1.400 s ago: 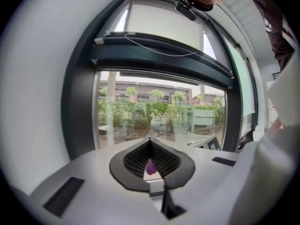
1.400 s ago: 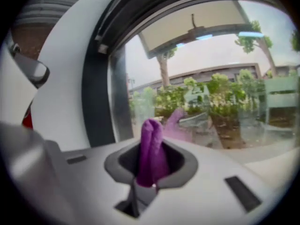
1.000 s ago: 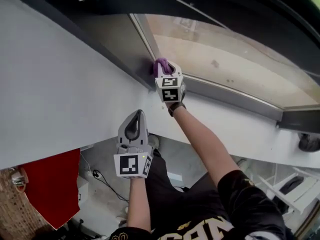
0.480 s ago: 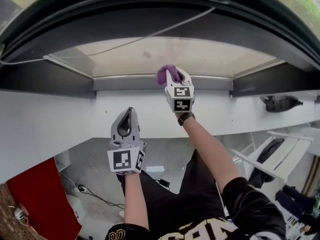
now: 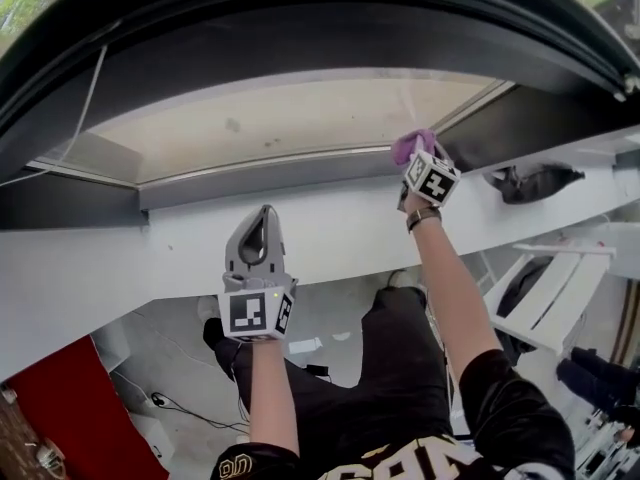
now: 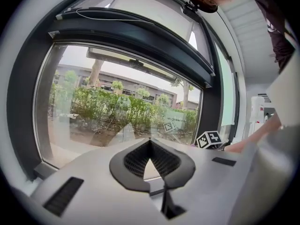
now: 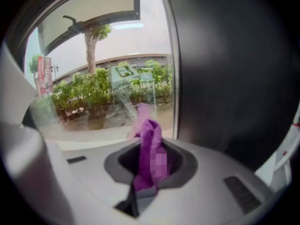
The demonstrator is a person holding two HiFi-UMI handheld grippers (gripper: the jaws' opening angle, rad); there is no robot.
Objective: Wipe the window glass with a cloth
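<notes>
In the head view the window glass runs across the top above a white sill. My right gripper is shut on a bunched purple cloth, which is pressed against the glass at its lower right corner, next to the dark frame. In the right gripper view the cloth stands up between the jaws of the right gripper, in front of the glass. My left gripper hangs below the sill, away from the glass, shut and holding nothing. The left gripper faces the pane.
A dark object lies on the sill to the right of the cloth. A white folding rack stands at the lower right and something red at the lower left. A raised blind with a cord hangs above the pane.
My right gripper has carried the cloth rightwards along the bottom of the glass, from the left corner to the right corner. The left gripper has stayed low below the sill.
</notes>
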